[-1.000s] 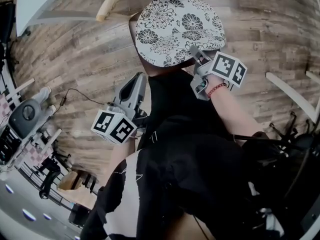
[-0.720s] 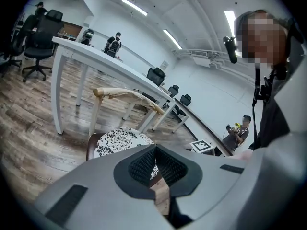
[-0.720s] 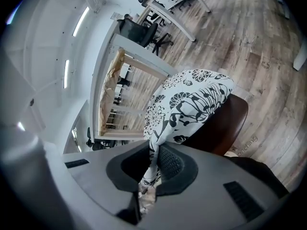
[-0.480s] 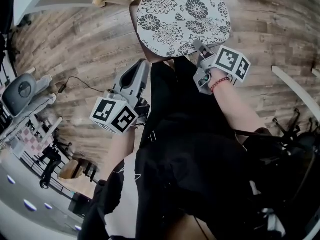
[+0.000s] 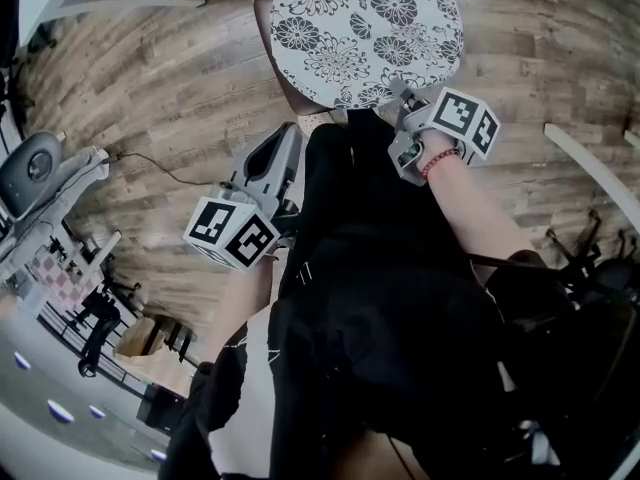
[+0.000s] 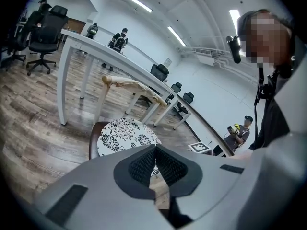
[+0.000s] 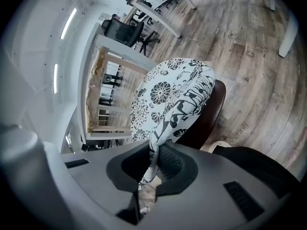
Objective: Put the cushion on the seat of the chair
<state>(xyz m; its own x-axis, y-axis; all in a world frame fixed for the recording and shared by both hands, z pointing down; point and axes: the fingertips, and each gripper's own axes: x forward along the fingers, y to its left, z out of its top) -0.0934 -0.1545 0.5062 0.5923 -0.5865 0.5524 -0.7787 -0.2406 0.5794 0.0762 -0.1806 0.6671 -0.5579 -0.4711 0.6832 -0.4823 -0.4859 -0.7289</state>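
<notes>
Looking down in the head view, the cushion (image 5: 365, 33) is at the top middle, over the brown seat (image 5: 266, 43). The right claw (image 5: 403, 96) is at its near edge. The left claw (image 5: 285, 148) is lower left, apart from it.

In the left gripper view, the left claw (image 6: 155, 150) is pinched together on nothing. The cushion (image 6: 125, 134) lies just above it.

In the right gripper view, the right claw (image 7: 154, 158) is clamped on the cushion's (image 7: 168, 99) edge. The cushion goes up the frame from there, over the seat (image 7: 213, 114). I think that held edge must go down next.
</notes>
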